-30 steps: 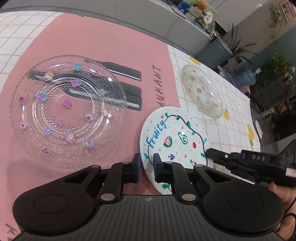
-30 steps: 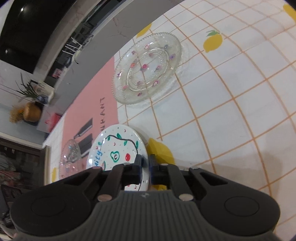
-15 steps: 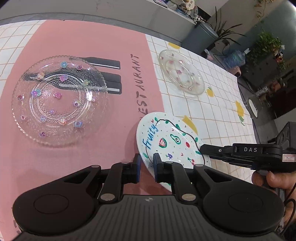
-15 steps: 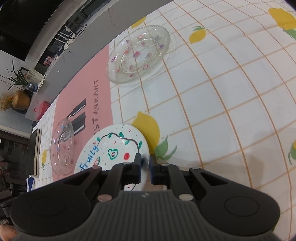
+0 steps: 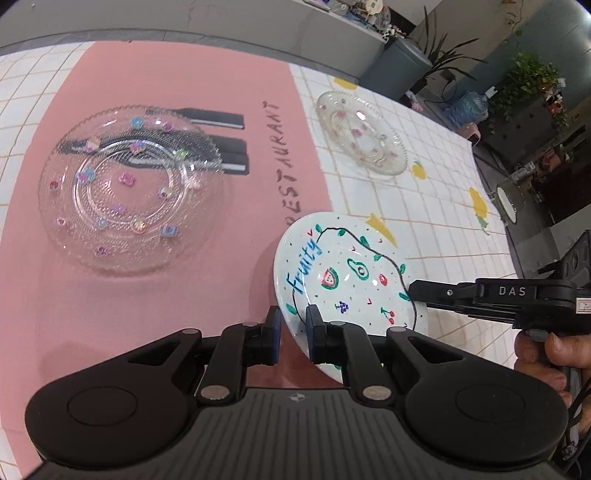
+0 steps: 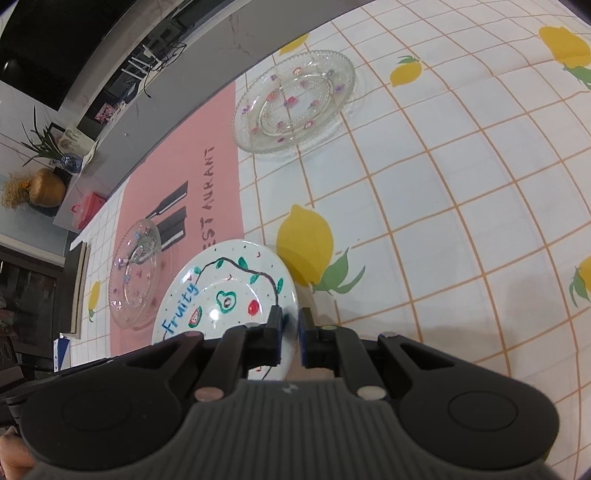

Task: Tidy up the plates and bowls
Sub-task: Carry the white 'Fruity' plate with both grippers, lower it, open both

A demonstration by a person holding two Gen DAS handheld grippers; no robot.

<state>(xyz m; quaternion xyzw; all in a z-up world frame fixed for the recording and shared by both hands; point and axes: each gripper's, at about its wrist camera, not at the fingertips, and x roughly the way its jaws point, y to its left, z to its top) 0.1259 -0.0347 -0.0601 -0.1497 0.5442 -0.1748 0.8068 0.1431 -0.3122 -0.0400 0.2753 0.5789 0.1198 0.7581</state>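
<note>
A white plate (image 5: 347,280) painted with fruit and the word "Fruity" is held tilted above the table. My left gripper (image 5: 293,334) is shut on its near rim. My right gripper (image 6: 290,332) is shut on the opposite rim and shows in the left wrist view (image 5: 417,291). The plate also shows in the right wrist view (image 6: 225,295). A large clear glass plate (image 5: 129,195) with coloured flowers lies on the pink mat. A second glass plate (image 5: 362,133) lies on the lemon tablecloth, seen too in the right wrist view (image 6: 295,99).
A pink "RESTAURANT" placemat (image 5: 147,92) with printed cutlery covers the left of the table. A white lemon-print tablecloth (image 6: 461,184) covers the rest. A grey counter (image 5: 221,18) runs behind the table, and the table edge is at the right (image 5: 491,206).
Both grippers have lifted the Fruity plate off the table and tilted it. It has shifted a little toward the lemon cloth side.
</note>
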